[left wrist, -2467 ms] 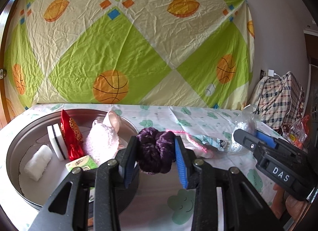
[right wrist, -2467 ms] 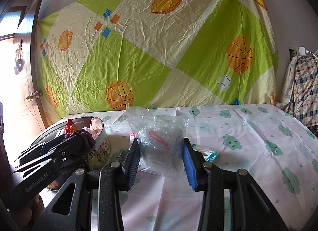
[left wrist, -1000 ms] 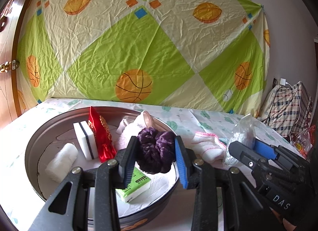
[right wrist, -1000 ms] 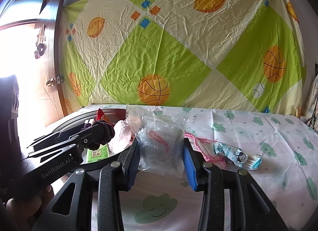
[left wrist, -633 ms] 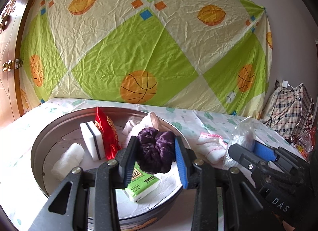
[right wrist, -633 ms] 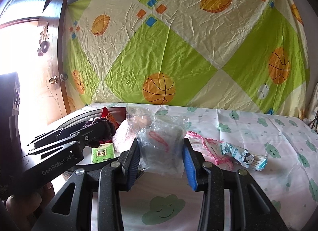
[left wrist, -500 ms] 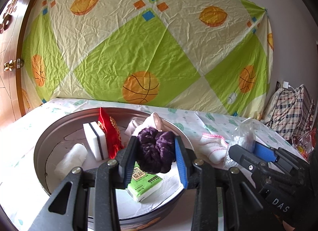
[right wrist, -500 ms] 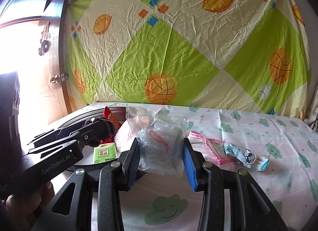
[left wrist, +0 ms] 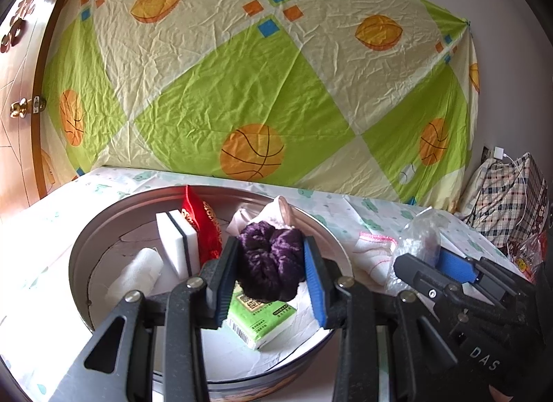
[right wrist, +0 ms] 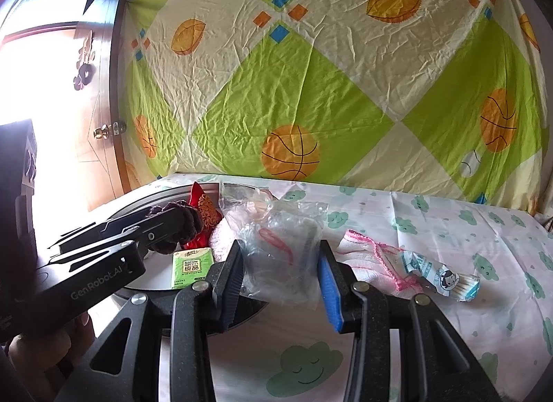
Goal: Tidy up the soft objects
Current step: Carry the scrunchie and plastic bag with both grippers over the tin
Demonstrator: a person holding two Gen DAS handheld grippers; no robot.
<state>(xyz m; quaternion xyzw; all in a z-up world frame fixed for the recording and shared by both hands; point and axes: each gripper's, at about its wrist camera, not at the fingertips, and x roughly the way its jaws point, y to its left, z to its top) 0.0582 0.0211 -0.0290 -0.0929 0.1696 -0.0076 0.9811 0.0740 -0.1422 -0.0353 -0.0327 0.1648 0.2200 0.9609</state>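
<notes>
My left gripper (left wrist: 271, 269) is shut on a purple scrunchie (left wrist: 269, 260) and holds it above the round metal tin (left wrist: 83, 263). The tin holds a white foam roll (left wrist: 133, 279), a white sponge (left wrist: 176, 246), a red pouch (left wrist: 202, 222), a pink plush (left wrist: 276, 210) and a green tissue pack (left wrist: 261, 317). My right gripper (right wrist: 280, 272) is shut on a clear plastic bag (right wrist: 280, 253) just right of the tin's rim (right wrist: 145, 199). The right gripper also shows in the left wrist view (left wrist: 439, 263), and the left gripper shows in the right wrist view (right wrist: 166, 220).
A white cloth with pink trim (right wrist: 371, 258) and a packet of cotton swabs (right wrist: 446, 279) lie on the cloud-print tablecloth (right wrist: 449, 222) to the right. A plaid bag (left wrist: 508, 201) stands at the far right. A patterned sheet (left wrist: 242, 73) hangs behind, a wooden door (right wrist: 100, 125) at the left.
Both grippers moved left toward the tin with their loads. The scrunchie now hangs over the tin's inside, and the plastic bag has come close to the tin's right rim.
</notes>
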